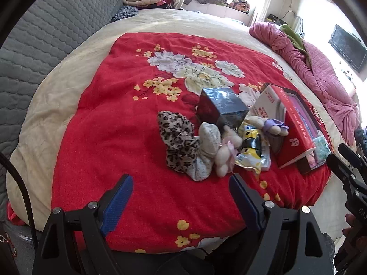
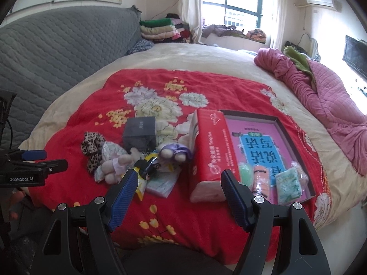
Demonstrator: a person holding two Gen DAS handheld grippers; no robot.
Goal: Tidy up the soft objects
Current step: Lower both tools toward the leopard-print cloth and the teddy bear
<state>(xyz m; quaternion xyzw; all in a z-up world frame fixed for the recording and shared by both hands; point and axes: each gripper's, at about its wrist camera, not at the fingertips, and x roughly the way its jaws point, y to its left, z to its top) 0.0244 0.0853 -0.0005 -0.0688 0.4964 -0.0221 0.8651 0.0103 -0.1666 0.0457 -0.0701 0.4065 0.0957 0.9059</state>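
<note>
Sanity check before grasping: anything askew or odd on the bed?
The red tissue pack leans tilted over the left rim of the open box rather than lying flat. The soft toys and pouches lie in a jumbled heap against the dark cube box. Nothing spilled or damaged.

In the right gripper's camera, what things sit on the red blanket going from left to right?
Leopard-print cloth → black box → purple plush toy → red tissue pack → open tray with a pink book.
</note>
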